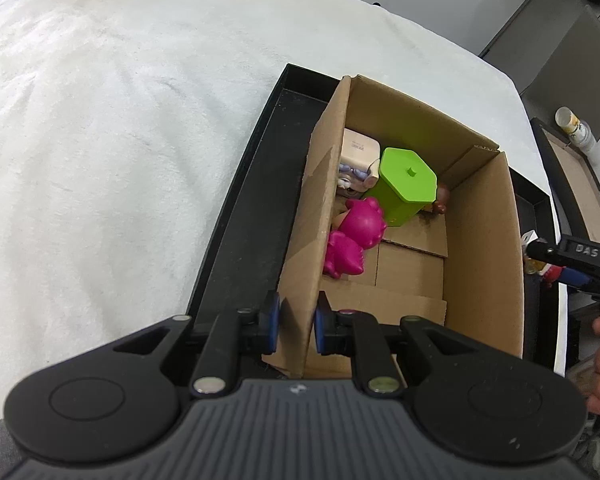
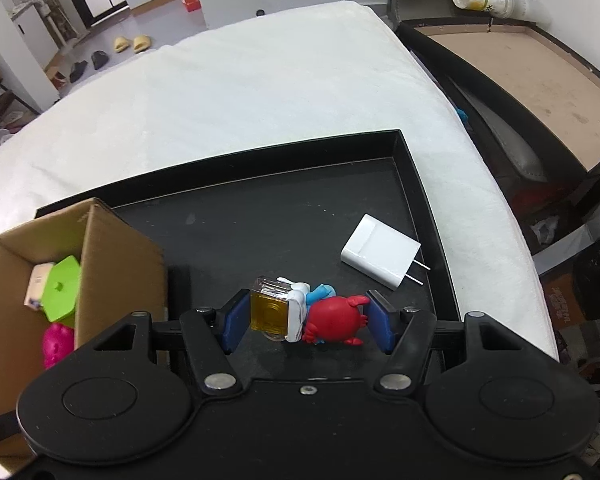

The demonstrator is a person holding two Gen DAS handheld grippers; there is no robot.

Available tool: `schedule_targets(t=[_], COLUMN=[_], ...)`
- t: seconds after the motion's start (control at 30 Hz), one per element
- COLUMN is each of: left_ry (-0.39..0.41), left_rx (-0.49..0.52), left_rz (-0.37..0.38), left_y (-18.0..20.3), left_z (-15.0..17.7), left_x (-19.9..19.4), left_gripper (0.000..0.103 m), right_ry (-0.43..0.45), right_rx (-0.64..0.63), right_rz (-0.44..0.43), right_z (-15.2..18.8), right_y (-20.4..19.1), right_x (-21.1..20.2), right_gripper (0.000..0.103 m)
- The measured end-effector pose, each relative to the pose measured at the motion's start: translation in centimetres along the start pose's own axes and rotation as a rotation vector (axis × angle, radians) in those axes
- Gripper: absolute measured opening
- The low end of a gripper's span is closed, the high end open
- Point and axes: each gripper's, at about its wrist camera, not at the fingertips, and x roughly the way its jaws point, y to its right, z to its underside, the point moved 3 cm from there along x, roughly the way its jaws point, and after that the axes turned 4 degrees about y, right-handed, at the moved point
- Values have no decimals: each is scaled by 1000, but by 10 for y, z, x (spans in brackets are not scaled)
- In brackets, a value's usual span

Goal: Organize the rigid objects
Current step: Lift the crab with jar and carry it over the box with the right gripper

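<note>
Toys sitting between the right gripper's (image 2: 306,322) pads, cardboard box lying off to its left.

Right jaws are clamping a cluster: yellow block (image 2: 269,312) against the left pad, red crab figure (image 2: 336,322) by the right, blue-white figure (image 2: 306,296) between. Left gripper (image 1: 295,326) is pinching the cardboard box's (image 1: 484,240) near wall. Farther on the black tray (image 2: 428,216), the white charger (image 2: 380,254) is lying untouched.
</note>
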Motion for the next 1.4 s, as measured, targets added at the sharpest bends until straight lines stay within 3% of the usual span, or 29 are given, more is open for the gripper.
schedule_targets(t=[0.87,1.4], left_ry=[14,21], left_rx=[7,12], left_rz=[-36,-3], left_y=[4,0], left_z=[4,6], left_x=[-8,-19], left_gripper=[15,14], right_ry=[159,160], right_rx=[-90,-179], right_rz=[-200,-328], right_z=[-3,6], right_y=[-21,-72], right_x=[-93,-105], right_gripper=[60,60])
